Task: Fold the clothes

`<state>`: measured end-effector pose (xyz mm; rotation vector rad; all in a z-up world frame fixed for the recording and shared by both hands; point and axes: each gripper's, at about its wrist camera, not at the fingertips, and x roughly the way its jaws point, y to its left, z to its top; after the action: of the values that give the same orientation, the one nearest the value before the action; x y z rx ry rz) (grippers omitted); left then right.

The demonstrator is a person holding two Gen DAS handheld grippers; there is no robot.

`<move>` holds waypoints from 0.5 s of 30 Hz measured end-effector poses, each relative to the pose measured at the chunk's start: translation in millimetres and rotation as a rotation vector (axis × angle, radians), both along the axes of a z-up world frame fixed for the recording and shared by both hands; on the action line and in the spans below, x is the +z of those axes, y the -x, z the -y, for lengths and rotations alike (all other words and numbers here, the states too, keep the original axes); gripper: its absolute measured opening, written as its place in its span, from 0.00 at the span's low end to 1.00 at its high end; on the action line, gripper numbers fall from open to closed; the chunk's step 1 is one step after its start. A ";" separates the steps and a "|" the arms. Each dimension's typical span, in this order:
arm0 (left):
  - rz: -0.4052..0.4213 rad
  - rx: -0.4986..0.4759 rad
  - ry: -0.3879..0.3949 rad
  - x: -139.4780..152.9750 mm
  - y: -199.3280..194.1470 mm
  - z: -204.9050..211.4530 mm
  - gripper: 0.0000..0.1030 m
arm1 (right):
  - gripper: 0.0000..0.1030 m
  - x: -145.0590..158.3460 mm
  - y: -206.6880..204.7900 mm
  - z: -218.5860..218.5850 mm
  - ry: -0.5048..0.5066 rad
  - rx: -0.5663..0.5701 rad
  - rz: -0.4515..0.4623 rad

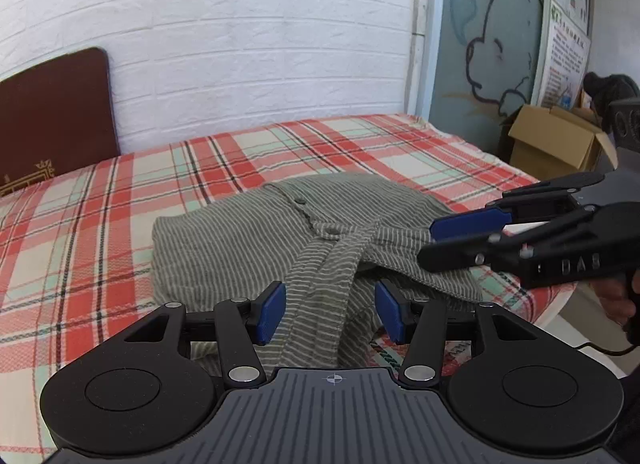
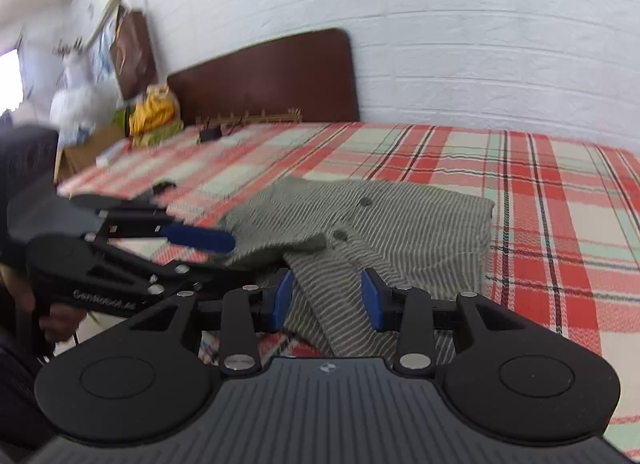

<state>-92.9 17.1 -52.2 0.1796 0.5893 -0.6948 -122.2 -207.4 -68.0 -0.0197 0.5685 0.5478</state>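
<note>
Plaid bed point(image 1: 120, 200) runs wide and bare to the white brick wall point(image 1: 240, 44), with the striped shirt point(image 1: 240, 236) bunched near its front edge. Left gripper point(image 1: 330, 312) and right gripper point(image 2: 327, 300) both gape above the loose fabric, clamping nothing.

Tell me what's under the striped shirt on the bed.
The shirt lies on the plaid sheet, which shows all around it. Whatever lies directly beneath its folded layers is covered.
</note>
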 end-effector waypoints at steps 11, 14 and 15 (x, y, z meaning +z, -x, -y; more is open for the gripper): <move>-0.063 0.029 0.024 -11.0 -23.4 5.3 0.63 | 0.41 -13.8 -6.3 -19.5 0.148 0.010 0.056; -0.141 0.039 0.082 -13.1 -43.0 -0.6 0.30 | 0.08 -12.3 -17.2 -16.8 0.118 0.010 0.023; -0.180 0.039 0.118 -12.9 -50.0 -5.3 0.23 | 0.08 -9.7 -21.5 -12.1 0.079 0.006 0.004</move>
<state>-42.8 22.4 -65.1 -0.0049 0.7198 -0.7103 -100.7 -195.3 -77.7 -0.0978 0.5867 0.5310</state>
